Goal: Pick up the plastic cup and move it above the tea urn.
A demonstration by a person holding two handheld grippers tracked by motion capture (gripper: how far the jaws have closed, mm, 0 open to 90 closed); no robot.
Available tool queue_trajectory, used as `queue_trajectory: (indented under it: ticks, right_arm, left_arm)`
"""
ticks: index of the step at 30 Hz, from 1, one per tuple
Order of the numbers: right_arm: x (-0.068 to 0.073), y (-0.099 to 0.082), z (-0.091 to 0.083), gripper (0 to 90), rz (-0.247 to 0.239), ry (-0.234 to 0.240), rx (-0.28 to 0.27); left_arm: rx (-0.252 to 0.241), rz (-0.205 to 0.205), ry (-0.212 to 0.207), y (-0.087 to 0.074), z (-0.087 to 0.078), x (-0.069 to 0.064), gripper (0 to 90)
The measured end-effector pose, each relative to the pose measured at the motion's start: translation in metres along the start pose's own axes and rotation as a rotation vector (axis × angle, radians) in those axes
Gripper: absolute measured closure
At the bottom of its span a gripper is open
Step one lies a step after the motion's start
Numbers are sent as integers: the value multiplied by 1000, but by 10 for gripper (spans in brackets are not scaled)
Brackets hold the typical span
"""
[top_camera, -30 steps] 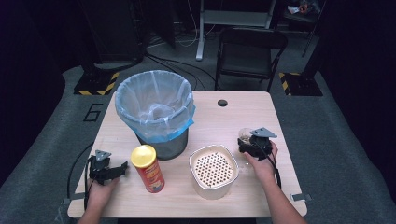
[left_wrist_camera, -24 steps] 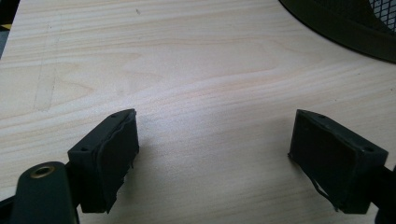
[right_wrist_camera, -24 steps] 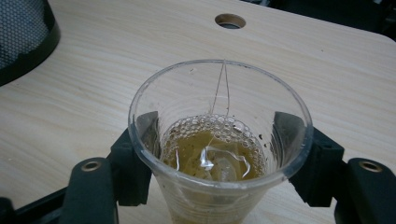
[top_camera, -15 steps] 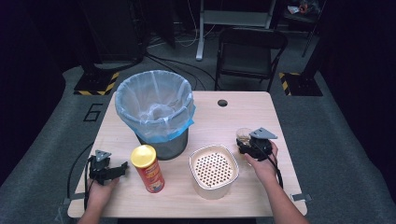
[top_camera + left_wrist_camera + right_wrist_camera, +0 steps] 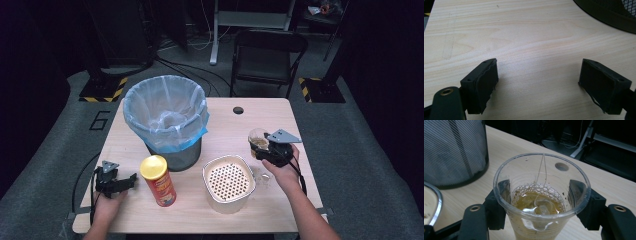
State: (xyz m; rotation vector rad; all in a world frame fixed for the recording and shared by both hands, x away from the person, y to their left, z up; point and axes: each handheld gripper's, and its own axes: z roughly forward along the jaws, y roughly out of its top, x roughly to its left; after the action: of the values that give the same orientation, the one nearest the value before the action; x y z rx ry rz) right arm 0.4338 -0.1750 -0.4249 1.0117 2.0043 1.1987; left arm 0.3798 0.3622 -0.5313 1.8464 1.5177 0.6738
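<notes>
The clear plastic cup of brown tea with a teabag (image 5: 541, 200) is sitting right of the round perforated strainer pot (image 5: 229, 182), clamped by the right gripper (image 5: 262, 150). Keeping it upright is advisable. The left gripper (image 5: 539, 85) is resting wide apart on the worktop (image 5: 524, 37).

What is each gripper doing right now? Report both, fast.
Left gripper: open, empty, low over the table.
Right gripper: shut on the clear cup of tea.
</notes>
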Motion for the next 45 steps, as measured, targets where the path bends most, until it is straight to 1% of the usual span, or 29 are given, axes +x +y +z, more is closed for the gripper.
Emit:
queue_trajectory:
  ticks: [3, 4, 6, 7, 8, 10, 11, 12, 13, 15, 16, 17, 18, 21, 22, 23, 24, 25, 28, 29, 33, 39, 40, 42, 44, 45]
  right_arm:
    - [1, 11, -4, 342, 4, 28, -23]
    - [2, 18, -6, 342, 9, 48, -36]
    - [2, 21, -6, 342, 9, 56, -42]
    - [2, 24, -7, 341, 1, 67, -46]
    - [3, 26, -7, 341, -3, 69, -53]
    - [6, 31, -8, 341, -40, 84, -62]
    - [6, 31, -8, 341, -40, 84, -62]
    - [6, 34, -7, 344, -72, 96, -69]
    - [6, 34, -7, 344, -72, 96, -69]
    - [5, 36, -8, 351, -104, 118, -73]
    - [5, 38, -9, 358, -141, 147, -78]
    - [5, 38, -9, 358, -141, 147, -78]
    - [5, 39, -9, 359, -170, 156, -84]
    - [7, 40, -11, 364, -227, 183, -82]
    - [7, 40, -11, 367, -285, 194, -90]
    - [7, 40, -11, 367, -285, 194, -90]
    - [8, 39, -12, 370, -321, 194, -98]
    - [8, 39, -12, 370, -321, 194, -98]
    - [11, 37, -14, 375, -360, 191, -115]
    - [11, 37, -14, 375, -360, 191, -115]
    - [16, 33, -16, 379, -402, 167, -120]
    - [19, 32, -19, 382, -425, 146, -124]
    - [21, 31, -21, 383, -440, 141, -126]
    - [22, 31, -22, 384, -443, 141, -127]
    - [24, 30, -23, 387, -461, 145, -136]
    - [24, 30, -23, 387, -461, 145, -136]
  left_arm:
    - [0, 0, 0, 0, 0, 0, 149]
    - [0, 0, 0, 0, 0, 0, 149]
    - [0, 0, 0, 0, 0, 0, 149]
    - [0, 0, 0, 0, 0, 0, 149]
    - [0, 0, 0, 0, 0, 0, 149]
    - [1, 0, 0, 0, 0, 0, 149]
    - [1, 0, 0, 0, 0, 0, 149]
    - [0, 0, 0, 0, 0, 0, 149]
    - [0, 0, 0, 0, 0, 0, 149]
    - [0, 0, 0, 0, 0, 0, 149]
    - [0, 0, 0, 0, 0, 0, 149]
    - [0, 0, 0, 0, 0, 0, 149]
    - [0, 0, 0, 0, 0, 0, 149]
    - [0, 0, 0, 0, 0, 0, 149]
    - [0, 0, 0, 0, 0, 0, 149]
    - [0, 0, 0, 0, 0, 0, 149]
    - [0, 0, 0, 0, 0, 0, 149]
    - [0, 0, 0, 0, 0, 0, 149]
    - [0, 0, 0, 0, 0, 0, 149]
    - [0, 0, 0, 0, 0, 0, 149]
    - [0, 0, 0, 0, 0, 0, 149]
    - [0, 0, 0, 0, 0, 0, 149]
    - [0, 0, 0, 0, 0, 0, 149]
    - [0, 0, 0, 0, 0, 0, 149]
    - [0, 0, 0, 0, 0, 0, 149]
    - [0, 0, 0, 0, 0, 0, 149]
